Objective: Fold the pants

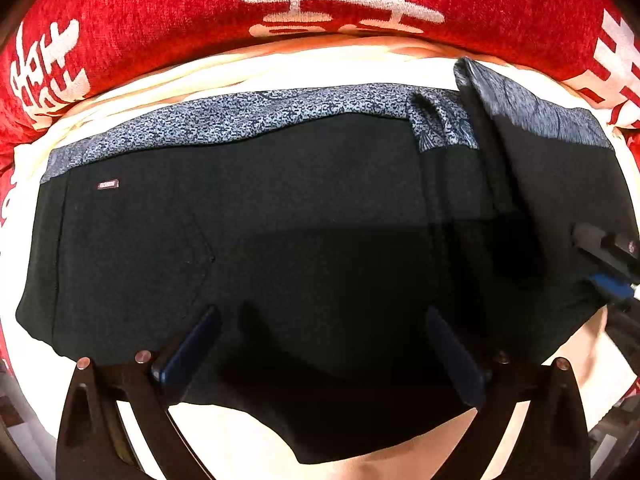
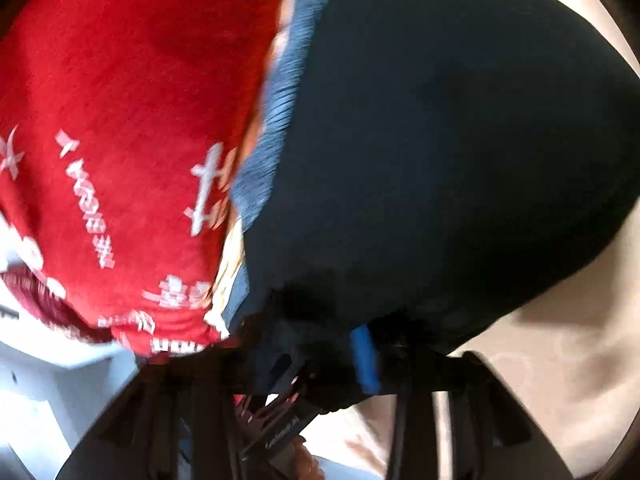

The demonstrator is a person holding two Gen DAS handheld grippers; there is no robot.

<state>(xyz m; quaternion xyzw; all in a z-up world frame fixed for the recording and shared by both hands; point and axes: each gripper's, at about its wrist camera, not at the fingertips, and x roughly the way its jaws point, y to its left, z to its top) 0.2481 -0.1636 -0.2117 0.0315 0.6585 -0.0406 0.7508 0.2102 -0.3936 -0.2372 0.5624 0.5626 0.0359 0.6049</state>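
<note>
Black pants [image 1: 280,220], 1 pair, w/ grey speckled waistband [image 1: 224,120], lie on cream sheet [image 1: 248,72]; 1 red blanket [image 1: 160,12] w/ white characters sits beyond the pants. I count 2 grippers. My left gripper [image 1: 320,344] hangs directly over the pants, fingers [image 1: 192,344] spread wide, nothing pinched. My right gripper [image 2: 324,360] is at the pants' right edge, fingers pressed together on a raised fold of pants fabric; view blurred.

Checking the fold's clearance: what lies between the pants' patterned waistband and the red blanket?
In the left wrist view, only a bare strip of cream sheet separates the waistband from the red blanket.
</note>
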